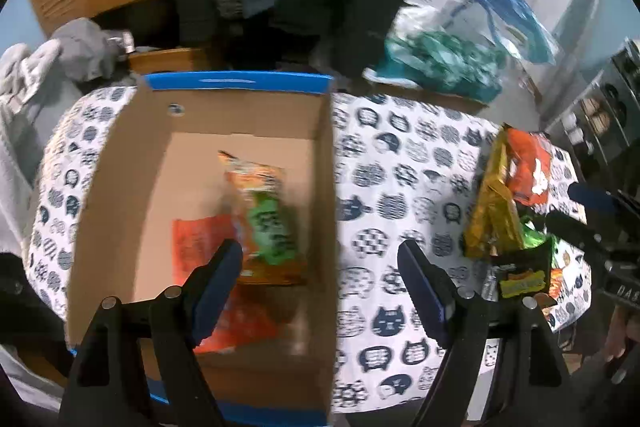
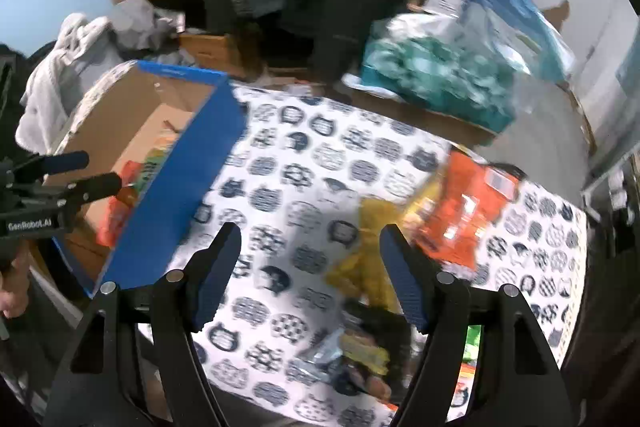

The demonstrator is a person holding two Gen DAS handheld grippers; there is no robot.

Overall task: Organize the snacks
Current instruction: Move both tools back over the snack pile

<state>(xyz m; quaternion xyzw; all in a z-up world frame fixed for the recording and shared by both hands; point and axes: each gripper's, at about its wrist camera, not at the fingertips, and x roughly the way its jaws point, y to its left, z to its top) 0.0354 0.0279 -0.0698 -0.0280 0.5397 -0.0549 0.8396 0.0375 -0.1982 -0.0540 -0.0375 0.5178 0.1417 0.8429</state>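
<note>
Two packets are lying in the cardboard box [image 1: 120, 187]; remaining snacks [image 2: 460, 211] are sitting on the cat-print cloth [image 2: 300, 187] (blurred). Left gripper [image 1: 320, 267] and right gripper [image 2: 310, 255] are both hanging spread, empty. Right one should be descending squarely over the orange packet [image 2: 464, 215].

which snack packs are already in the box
The orange-and-green pack and the flat orange pack under it; the rest lie on the cat-print cloth.

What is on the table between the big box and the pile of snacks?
Nothing but the cat-print tablecloth. In the left wrist view, the stretch between the cardboard box and the snack pile is bare; the right wrist view shows the same.
</note>
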